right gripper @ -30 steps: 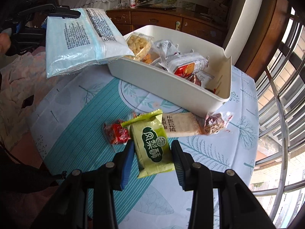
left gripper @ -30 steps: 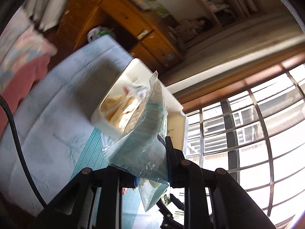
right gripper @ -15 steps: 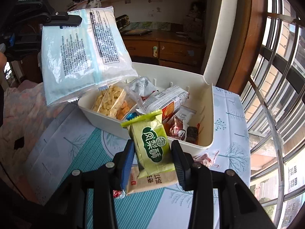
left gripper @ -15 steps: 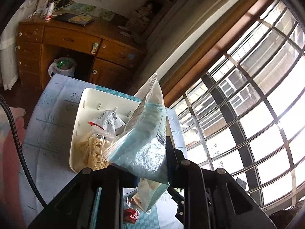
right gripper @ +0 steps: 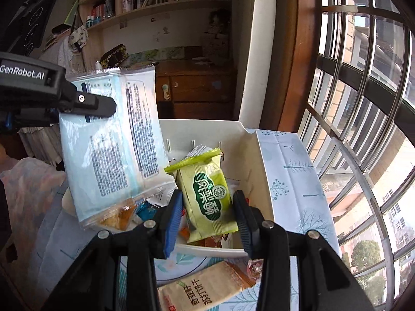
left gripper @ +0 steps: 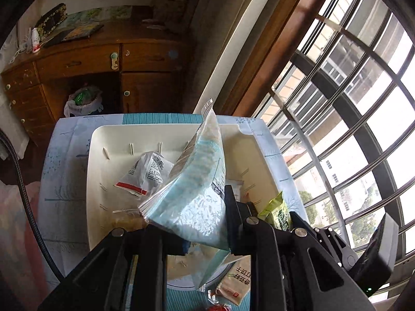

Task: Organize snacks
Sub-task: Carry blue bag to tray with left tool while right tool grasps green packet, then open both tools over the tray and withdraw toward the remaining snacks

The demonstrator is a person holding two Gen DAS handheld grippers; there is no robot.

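Both hands loaded, both over the white bin (right gripper: pixel 262 181); step in hand looks like dropping the packets in.

Left gripper (left gripper: pixel 202 223): jaws pinched tight on the lower end of the pale blue packet (left gripper: pixel 197 197); packet stands up over the bin's middle, hiding part of the interior. Right gripper (right gripper: pixel 207 220): jaws partly closed, clamped on both sides of the green packet (right gripper: pixel 207 194); packet hangs above the bin's near right corner.

To do it well: lower each packet until it nearly rests on the contents before letting go, not from height; blue one is large and floppy, so lay it flat or slide it against a wall, else likely to tent over the white-and-red packet (left gripper: pixel 145 173) and the orange snacks (right gripper: pixel 116 215); green one fits the gap by the right wall; release one at a time, keep the two grippers apart.

Still outside on the surface (right gripper: pixel 293 178): beige cracker pack (right gripper: pixel 205 287), just in front of the bin; next pick, probably.
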